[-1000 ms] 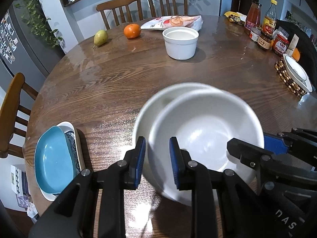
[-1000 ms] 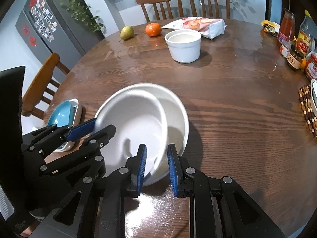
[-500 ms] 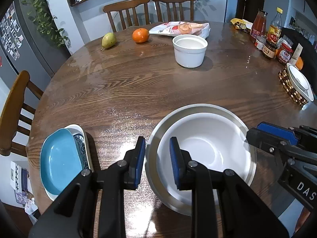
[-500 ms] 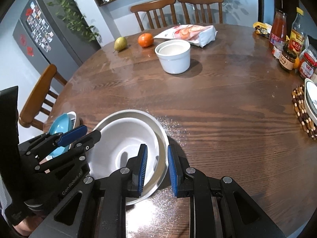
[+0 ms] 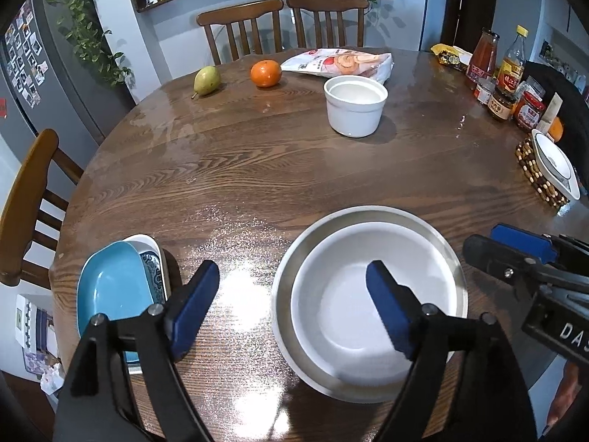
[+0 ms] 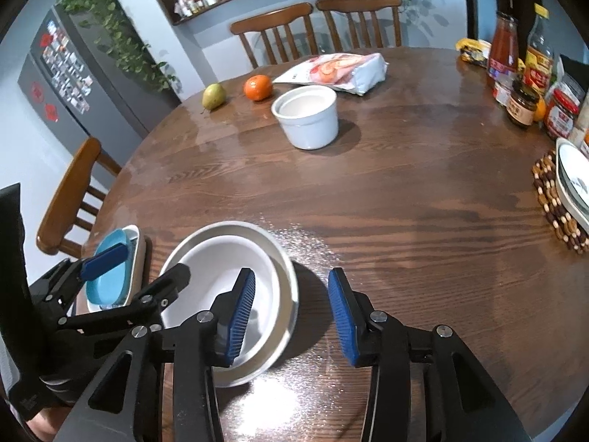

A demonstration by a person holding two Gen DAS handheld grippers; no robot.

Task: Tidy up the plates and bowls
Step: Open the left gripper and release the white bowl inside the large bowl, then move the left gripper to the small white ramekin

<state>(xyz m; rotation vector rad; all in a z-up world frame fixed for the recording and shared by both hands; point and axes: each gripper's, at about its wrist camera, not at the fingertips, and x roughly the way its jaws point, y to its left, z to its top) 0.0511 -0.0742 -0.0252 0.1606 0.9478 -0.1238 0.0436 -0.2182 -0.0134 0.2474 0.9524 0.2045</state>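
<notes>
A white bowl (image 5: 353,294) sits nested inside a wider grey-rimmed bowl (image 5: 441,243) near the front of the round wooden table (image 5: 276,169). My left gripper (image 5: 294,305) is open above its left rim, one finger over the bowl. My right gripper (image 6: 291,305) is open and empty, straddling the right rim of the nested bowls (image 6: 228,294). A blue dish (image 5: 110,291) lies stacked on a patterned white plate (image 5: 152,258) at the front left. A tall white bowl (image 5: 355,105) stands at the back.
A pear (image 5: 207,79), an orange (image 5: 265,73) and a snack bag (image 5: 338,62) lie at the far edge. Jars and bottles (image 5: 508,81) crowd the right. A white dish (image 5: 554,164) rests on a beaded trivet. Chairs ring the table.
The white bowl came down into the grey-rimmed bowl and rests there. Both grippers opened, let go of it and drew back.
</notes>
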